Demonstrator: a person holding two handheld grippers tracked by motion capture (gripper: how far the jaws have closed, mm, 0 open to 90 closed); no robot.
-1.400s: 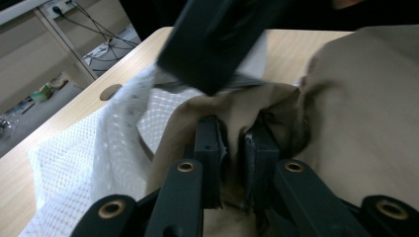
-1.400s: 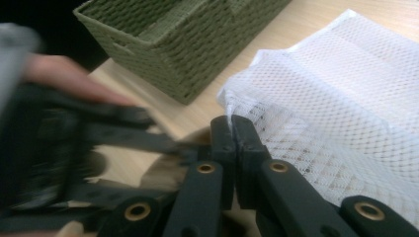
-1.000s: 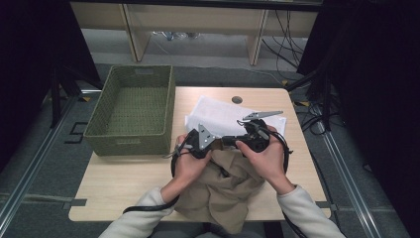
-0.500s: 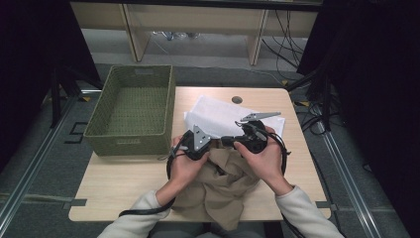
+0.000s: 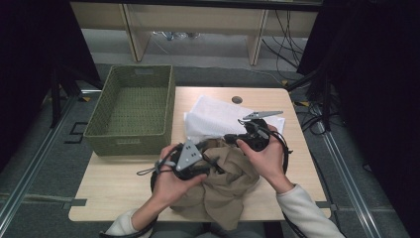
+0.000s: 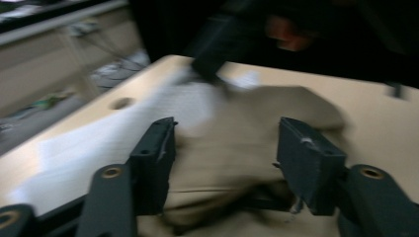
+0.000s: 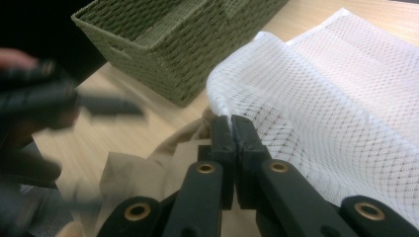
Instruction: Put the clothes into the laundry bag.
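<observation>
The right gripper [image 7: 232, 129] has its fingers [image 7: 221, 136] pressed together on the edge of the white mesh bag [image 7: 316, 113]. The left gripper [image 6: 227, 163] has just been opening; its jaws stand apart above the beige garment [image 6: 237, 148] and do not press it. The one garment lies crumpled at 6 o'clock on the table [image 5: 114, 173], the one bag just beyond it, the one green basket [image 5: 131, 111] at 10 o'clock. The cloth looks soft, light and limp; a thick fold should give the best hold.
</observation>
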